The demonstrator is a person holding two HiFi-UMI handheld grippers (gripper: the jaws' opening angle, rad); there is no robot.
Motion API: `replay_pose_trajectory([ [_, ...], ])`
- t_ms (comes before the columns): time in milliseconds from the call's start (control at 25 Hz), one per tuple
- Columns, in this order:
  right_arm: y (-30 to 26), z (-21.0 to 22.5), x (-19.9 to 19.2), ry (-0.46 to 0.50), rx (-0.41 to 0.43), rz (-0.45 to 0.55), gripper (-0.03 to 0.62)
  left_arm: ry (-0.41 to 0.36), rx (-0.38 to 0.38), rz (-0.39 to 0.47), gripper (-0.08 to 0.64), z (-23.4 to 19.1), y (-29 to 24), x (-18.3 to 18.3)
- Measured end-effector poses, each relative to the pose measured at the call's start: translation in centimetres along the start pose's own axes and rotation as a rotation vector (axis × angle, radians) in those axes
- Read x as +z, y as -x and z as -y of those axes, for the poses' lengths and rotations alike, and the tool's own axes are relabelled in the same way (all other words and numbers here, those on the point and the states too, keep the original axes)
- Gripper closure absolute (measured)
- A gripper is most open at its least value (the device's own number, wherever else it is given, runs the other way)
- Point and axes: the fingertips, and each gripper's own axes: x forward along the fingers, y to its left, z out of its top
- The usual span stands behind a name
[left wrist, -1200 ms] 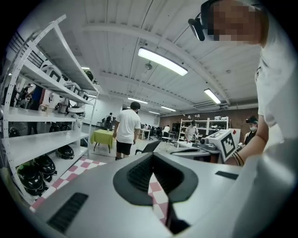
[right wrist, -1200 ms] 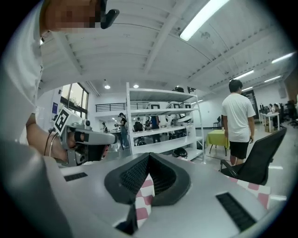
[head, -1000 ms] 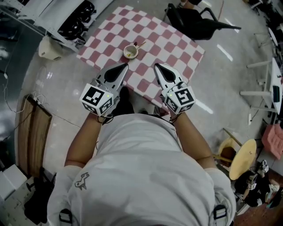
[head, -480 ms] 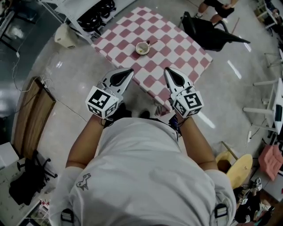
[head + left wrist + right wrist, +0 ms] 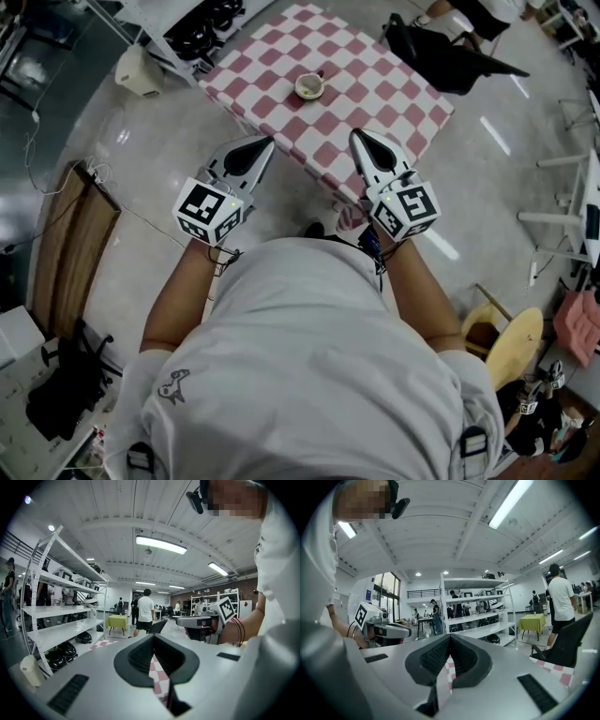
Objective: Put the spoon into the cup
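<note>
A small cream cup (image 5: 309, 87) stands on the red-and-white checked table (image 5: 375, 89), with a spoon (image 5: 319, 75) resting in it, its handle poking out at the far side. My left gripper (image 5: 265, 142) and right gripper (image 5: 357, 134) hang side by side near the table's near edge, well short of the cup. Both are shut with nothing between their jaws. In the left gripper view the dark pads (image 5: 140, 657) meet in front of a strip of checked cloth. The right gripper view shows its pads (image 5: 436, 656) pressed together the same way.
A black chair (image 5: 441, 52) stands past the table's far right. White shelving (image 5: 187, 23) with dark helmets and a white jug (image 5: 141, 70) are at the far left. A wooden board (image 5: 75, 244) lies on the floor at left, and a round stool (image 5: 511, 352) at right.
In the head view the table and cup have slid up and to the right. Both grippers stay shut, side by side, and have shifted only a little.
</note>
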Motion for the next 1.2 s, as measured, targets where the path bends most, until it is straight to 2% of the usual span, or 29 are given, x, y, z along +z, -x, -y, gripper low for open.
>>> replay_pose_trajectory([
  [200,0.1,-2.7,-0.3,0.000,-0.017,-0.008,0.561,-0.007,-0.009,0.005,0.548,-0.4,3.6,-0.2],
  [520,1.6,-8.0,-0.6,-0.032,-0.089,0.003,0.561,-0.001,-0.042,0.031,0.548,-0.5,10.2,-0.5],
  [760,3.9,-12.8,-0.8,-0.021,-0.142,0.002,0.561,0.022,-0.076,0.031,0.548,0.1,15.1,-2.2],
  [1000,7.9,-16.9,-2.4,-0.041,-0.178,-0.011,0.561,0.060,-0.112,0.041,0.548,2.8,17.9,-3.7],
  [1200,11.4,-19.2,-2.1,-0.009,-0.160,-0.015,0.561,0.087,-0.110,0.068,0.548,5.5,19.8,-3.3],
])
